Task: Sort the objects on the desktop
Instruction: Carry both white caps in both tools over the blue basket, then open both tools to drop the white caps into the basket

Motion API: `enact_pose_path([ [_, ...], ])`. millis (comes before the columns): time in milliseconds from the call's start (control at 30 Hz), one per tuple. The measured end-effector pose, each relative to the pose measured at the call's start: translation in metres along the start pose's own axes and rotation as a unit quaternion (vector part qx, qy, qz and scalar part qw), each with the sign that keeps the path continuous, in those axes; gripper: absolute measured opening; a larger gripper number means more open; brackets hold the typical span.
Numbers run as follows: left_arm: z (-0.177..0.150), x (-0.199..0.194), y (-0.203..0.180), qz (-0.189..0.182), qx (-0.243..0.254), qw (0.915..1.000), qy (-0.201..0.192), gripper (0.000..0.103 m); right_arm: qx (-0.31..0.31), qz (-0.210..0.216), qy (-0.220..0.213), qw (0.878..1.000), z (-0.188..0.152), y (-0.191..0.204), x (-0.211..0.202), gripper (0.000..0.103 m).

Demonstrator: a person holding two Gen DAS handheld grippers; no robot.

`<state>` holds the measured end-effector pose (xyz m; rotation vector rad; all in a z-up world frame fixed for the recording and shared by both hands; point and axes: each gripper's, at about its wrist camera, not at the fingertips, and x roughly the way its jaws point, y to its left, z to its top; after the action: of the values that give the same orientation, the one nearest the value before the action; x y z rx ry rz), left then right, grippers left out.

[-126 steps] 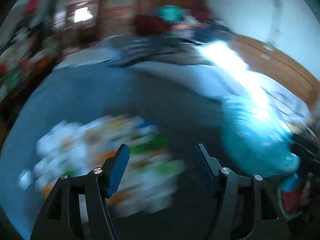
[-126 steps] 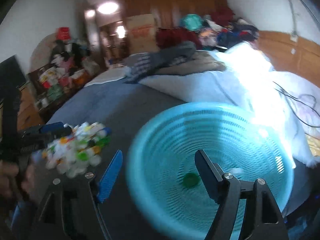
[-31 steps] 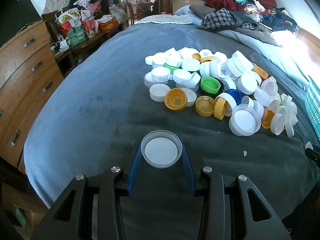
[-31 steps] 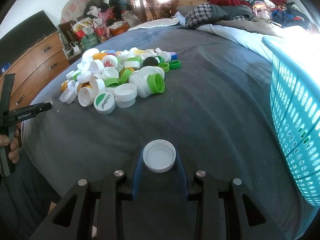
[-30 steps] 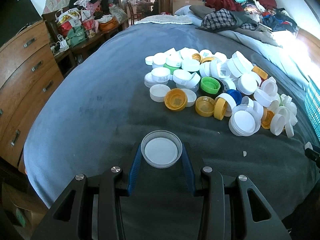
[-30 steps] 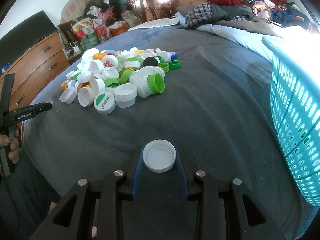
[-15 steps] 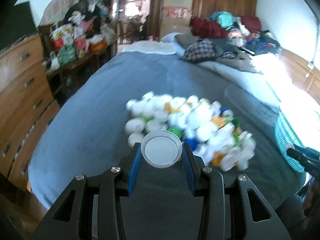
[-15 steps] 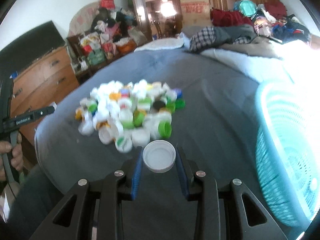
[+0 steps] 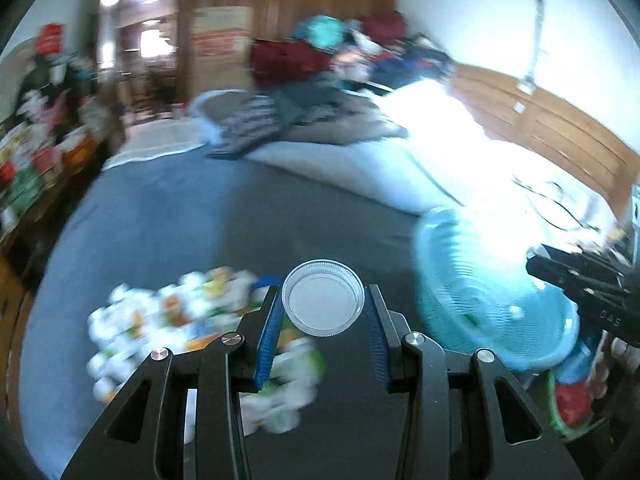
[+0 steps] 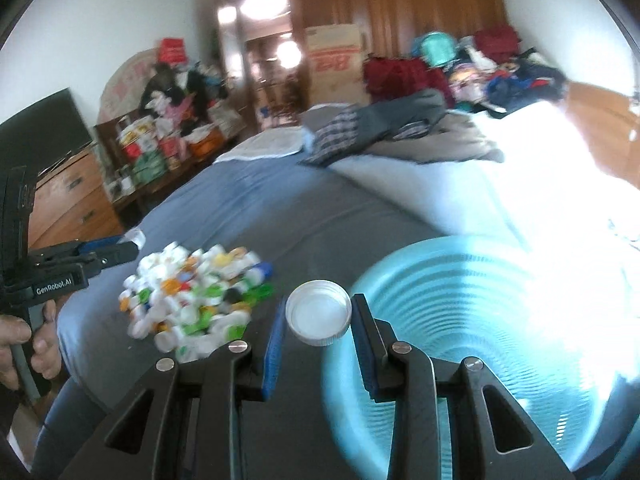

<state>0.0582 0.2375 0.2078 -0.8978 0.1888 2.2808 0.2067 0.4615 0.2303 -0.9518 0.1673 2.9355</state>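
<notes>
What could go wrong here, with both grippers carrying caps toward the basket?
1. The left gripper pinches its clear lid only at the rim; it may slip out short of the teal basket, back onto the cap pile.
2. The right gripper with its white cap sits at the basket's near edge; an early release could miss it.
3. Both grippers converge on one basket and could collide.

In my left claw (image 9: 323,316) sits a clear, ribbed lid (image 9: 323,297), open side facing me, pinched at its rim. My right claw (image 10: 319,324) grips a white cap (image 10: 319,312) the same way. The heap of caps (image 10: 192,300), white, green, orange and blue, lies blurred on the grey bed (image 10: 280,216), beside the turquoise basket (image 10: 472,340).
</notes>
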Motion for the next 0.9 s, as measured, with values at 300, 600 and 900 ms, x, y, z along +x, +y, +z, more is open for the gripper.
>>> enact_pose_path([
  [300,0.043,0.071,-0.117,-0.098,0.071,0.9888,0.088,0.035,0.074,-0.049,0.019,0.996,0.007,-0.092,-0.02,0.035],
  [600,0.041,0.069,-0.144,-0.094,0.093,0.9887,0.071,0.068,0.082,-0.06,0.019,0.995,-0.006,-0.106,-0.024,0.058],
  [900,-0.002,0.014,0.0,-0.044,0.001,0.999,-0.004,0.068,0.054,-0.031,-0.039,0.997,-0.016,-0.062,-0.048,0.072],
])
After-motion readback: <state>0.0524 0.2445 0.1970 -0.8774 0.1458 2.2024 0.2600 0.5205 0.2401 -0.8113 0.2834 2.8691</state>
